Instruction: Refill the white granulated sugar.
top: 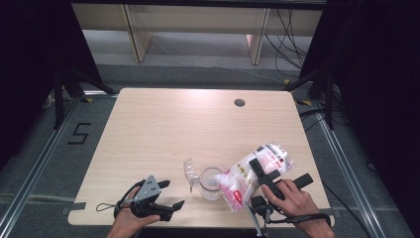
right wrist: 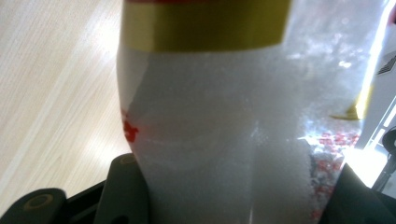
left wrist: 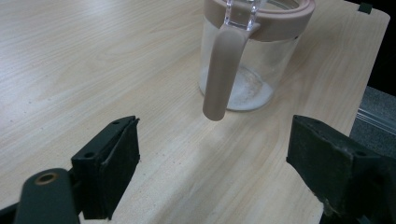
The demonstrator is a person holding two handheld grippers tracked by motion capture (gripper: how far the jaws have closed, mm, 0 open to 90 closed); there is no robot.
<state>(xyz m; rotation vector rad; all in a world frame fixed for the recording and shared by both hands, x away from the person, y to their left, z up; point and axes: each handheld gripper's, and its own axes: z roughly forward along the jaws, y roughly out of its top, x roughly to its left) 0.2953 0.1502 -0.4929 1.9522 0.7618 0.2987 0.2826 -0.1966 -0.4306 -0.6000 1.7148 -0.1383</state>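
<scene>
On the pale wooden desk [top: 163,129] a clear glass jar [top: 211,183] stands near the person's edge, a little right of the middle. It wears a beige collar round its mouth, and its clear hinged lid [top: 189,172] is thrown back to the left, standing up beside the rim. A beige handle [left wrist: 223,70] hangs down the jar's side in the left gripper view, and a thin layer of white grains lies on the jar's bottom.

The right claw [top: 259,174] is clenched on a plastic bag [top: 255,173] of white granules printed with red lettering. The bag is tilted, its upper end raised toward the right and its lower end dipping to the left, right at the jar's open mouth; whether that end touches the rim is hard to tell from above. In the right gripper view the bag's white body, crossed by a gold band near the top, sits squeezed between the two black jaws, its sides pressed against both pads.

The left claw [top: 170,194] rests low over the desk at the near left, well apart from the jar, with the person's left hand [top: 130,215] wrapped round its body. Its jaws stand wide and released, bare desk between them, pointing toward the jar and its handle.
</scene>
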